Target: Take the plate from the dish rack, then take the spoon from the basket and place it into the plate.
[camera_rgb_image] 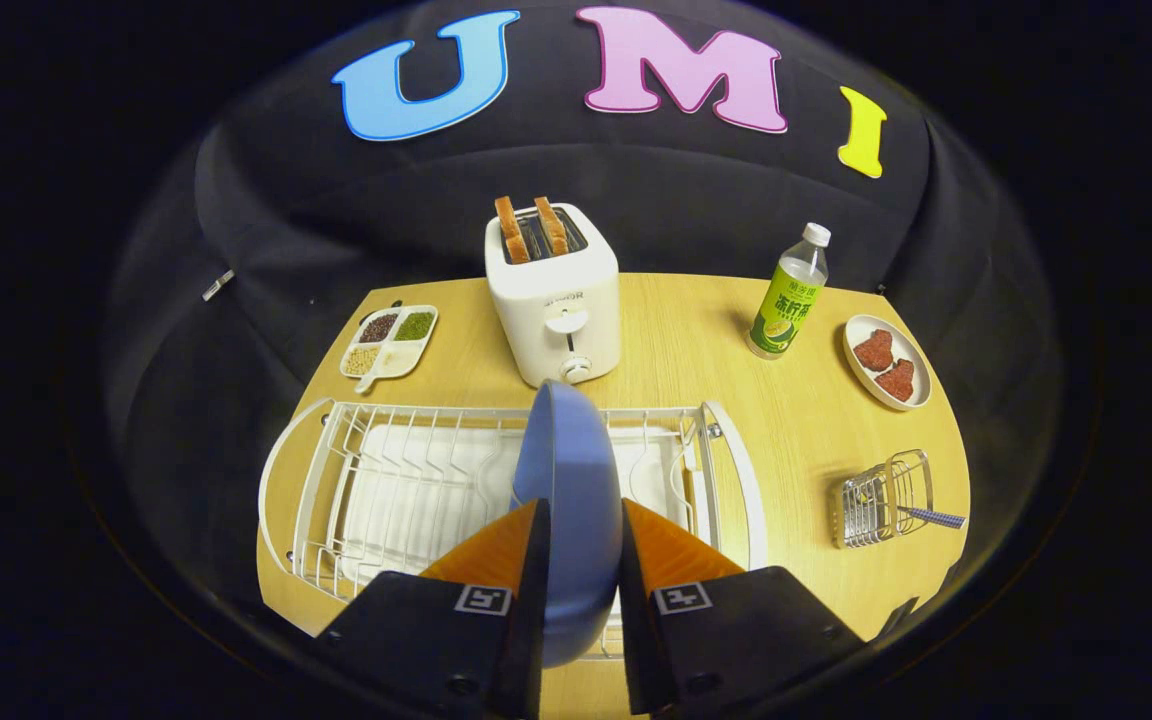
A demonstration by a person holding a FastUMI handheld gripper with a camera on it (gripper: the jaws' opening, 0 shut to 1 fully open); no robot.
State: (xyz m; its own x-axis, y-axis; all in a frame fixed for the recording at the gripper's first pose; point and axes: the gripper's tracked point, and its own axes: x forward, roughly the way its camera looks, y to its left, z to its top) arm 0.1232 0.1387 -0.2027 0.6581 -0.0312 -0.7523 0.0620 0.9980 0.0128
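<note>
The gripper looked down at the table from up high. Its two fingers pointed forward and down, and they were squeezed tight on the blue plate, one finger on each side. The plate stood up on its edge between the fingers, right over the white dish rack. I could not tell if the bottom of the plate was touching the rack or not.

Off to the side of the rack, well apart from it, sat a small wire basket. The spoon was in it, with its handle poking out over the side.

Past the rack stood a white toaster with two slices of bread sticking up. Beside it lay a little tray with four parts, each holding beans or grains. On the other side stood a green bottle, and near it was a small dish with two red pieces of food on it.
</note>
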